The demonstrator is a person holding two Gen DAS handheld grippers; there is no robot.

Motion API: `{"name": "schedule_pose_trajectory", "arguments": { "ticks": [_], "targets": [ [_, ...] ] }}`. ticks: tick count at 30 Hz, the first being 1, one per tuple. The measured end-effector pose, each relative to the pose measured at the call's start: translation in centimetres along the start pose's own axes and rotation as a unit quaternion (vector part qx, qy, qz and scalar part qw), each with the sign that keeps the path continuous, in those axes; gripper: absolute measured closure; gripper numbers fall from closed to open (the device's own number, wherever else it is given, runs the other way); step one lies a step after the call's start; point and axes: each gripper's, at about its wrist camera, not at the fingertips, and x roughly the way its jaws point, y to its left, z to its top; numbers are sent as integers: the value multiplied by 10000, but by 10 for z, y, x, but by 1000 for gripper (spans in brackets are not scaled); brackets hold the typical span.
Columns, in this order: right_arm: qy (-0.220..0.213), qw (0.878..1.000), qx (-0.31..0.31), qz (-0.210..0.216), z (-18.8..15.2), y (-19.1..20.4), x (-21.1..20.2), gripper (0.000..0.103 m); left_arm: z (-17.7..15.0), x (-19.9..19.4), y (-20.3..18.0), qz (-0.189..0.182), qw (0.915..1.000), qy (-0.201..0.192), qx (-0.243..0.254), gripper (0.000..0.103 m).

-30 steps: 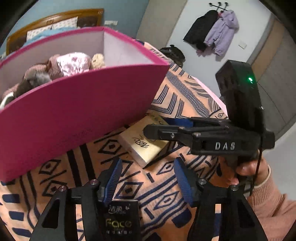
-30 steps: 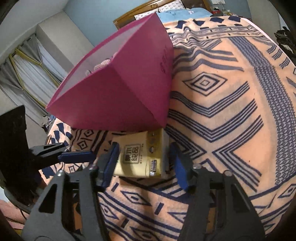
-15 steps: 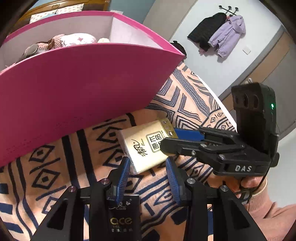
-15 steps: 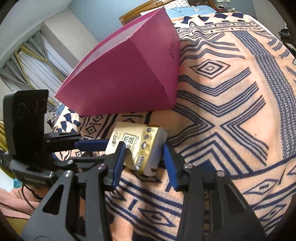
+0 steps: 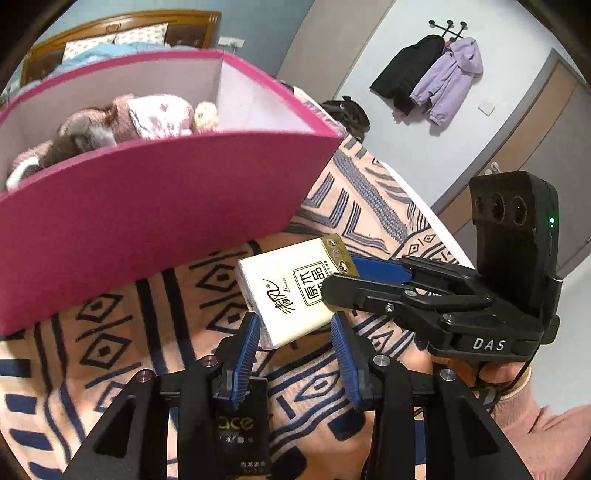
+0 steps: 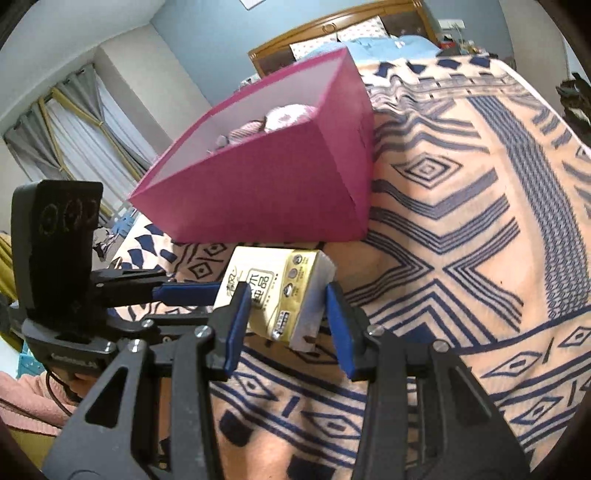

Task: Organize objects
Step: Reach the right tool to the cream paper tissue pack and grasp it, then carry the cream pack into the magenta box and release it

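A cream and gold tissue pack (image 5: 291,291) is raised off the patterned blanket in front of a pink storage box (image 5: 155,206). Both grippers clamp it. My left gripper (image 5: 295,332) grips its near end from below in the left wrist view. My right gripper (image 6: 286,310) grips its other end in the right wrist view, where the pack (image 6: 280,288) shows tilted. The pink box (image 6: 266,192) holds plush toys (image 5: 122,122). The right gripper (image 5: 354,288) also shows in the left wrist view, coming in from the right.
A dark pack labelled "ace" (image 5: 240,432) lies on the blanket under my left gripper. The orange and blue blanket (image 6: 461,240) spreads wide to the right. A wooden headboard (image 6: 343,29) is behind. Coats (image 5: 432,74) hang on the far wall.
Both grippers have closed in on the tissue pack and lifted it off the blanket. The view has risen, so the box's inside shows more.
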Motion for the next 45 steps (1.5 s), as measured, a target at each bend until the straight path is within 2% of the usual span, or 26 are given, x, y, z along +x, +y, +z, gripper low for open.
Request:
{"name": "schedule_pose_trajectory", "arguments": {
  "ticks": [8, 16, 29, 45],
  "targets": [
    [-197, 9996, -176, 68, 2, 19, -16, 58, 5, -15, -10, 119, 9996, -220, 111, 63],
    [-332, 9990, -287, 91, 9, 28, -22, 58, 7, -30, -10, 115, 9990, -387, 188, 63],
    [-500, 9975, -497, 84, 22, 39, -28, 58, 16, -51, -19, 309, 9962, -682, 439, 63],
    [-621, 9960, -640, 58, 35, 44, -33, 58, 24, -62, -23, 335, 9945, -841, 521, 63]
  ]
}}
